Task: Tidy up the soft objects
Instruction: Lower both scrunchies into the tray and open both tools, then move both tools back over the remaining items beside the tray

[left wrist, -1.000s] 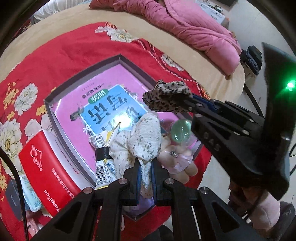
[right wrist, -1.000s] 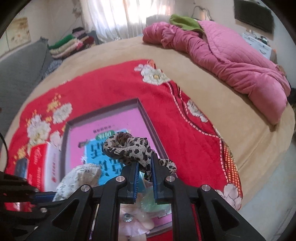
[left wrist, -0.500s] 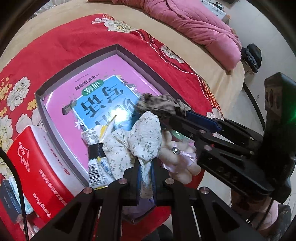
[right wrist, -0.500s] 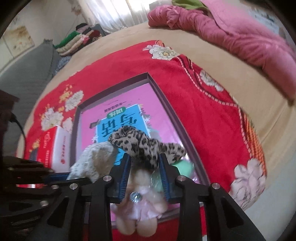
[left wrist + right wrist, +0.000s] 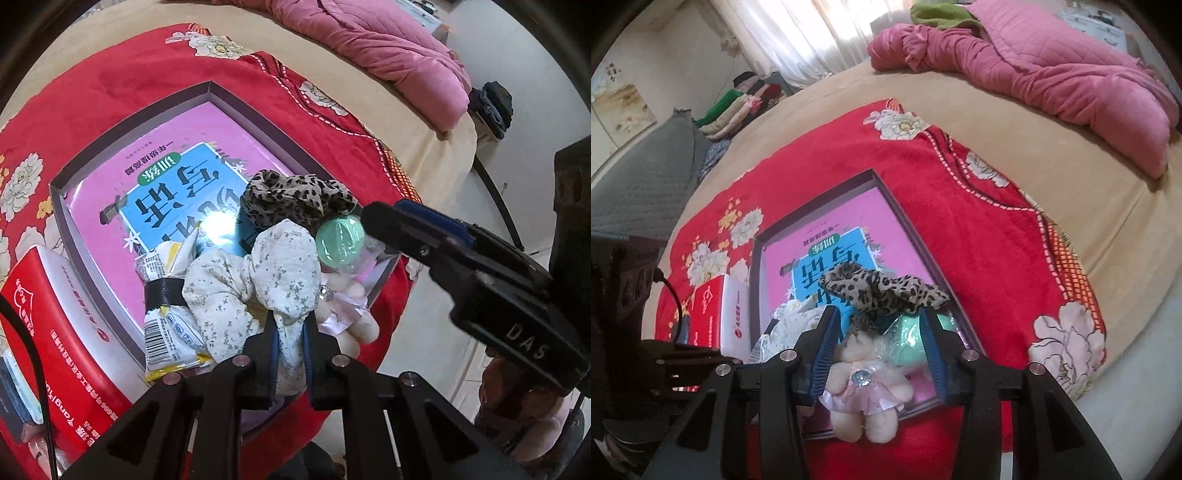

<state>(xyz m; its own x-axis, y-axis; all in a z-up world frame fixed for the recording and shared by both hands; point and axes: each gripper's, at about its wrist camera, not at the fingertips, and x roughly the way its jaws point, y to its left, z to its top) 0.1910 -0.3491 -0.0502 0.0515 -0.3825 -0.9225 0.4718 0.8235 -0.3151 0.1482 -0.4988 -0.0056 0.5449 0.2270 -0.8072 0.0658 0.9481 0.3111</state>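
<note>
Two grippers over a shallow grey box (image 5: 221, 96) on a red flowered blanket (image 5: 110, 77), itself spread on a tan bed (image 5: 1015, 122). Left gripper (image 5: 290, 341) pinched tight on the tail of a pale floral cloth pouch (image 5: 258, 280), pads pressing the fabric from both sides, the rest of the pouch bunched just ahead of the fingertips. Right gripper (image 5: 881, 347) with jaws standing apart, just been opening, nothing pressed between the blue pads (image 5: 827, 347). Leopard-print scrunchie (image 5: 882, 288) released and lying in the near end of the box, on a pink and blue book (image 5: 159, 184), just ahead of the open jaws. Small cream plush bear (image 5: 864, 391) in a pink skirt visible between the right fingers but lower down, draped over the box's near edge, not gripped. Mint-green ball (image 5: 340, 240) in clear wrap beside the bear and touching the scrunchie. White and yellow snack packet (image 5: 166, 295) with a black band against the pouch's left side. Red and white carton (image 5: 62, 332) just outside the box's left wall. Rumpled pink quilt (image 5: 1052, 66) well apart at the far side of the bed.
</note>
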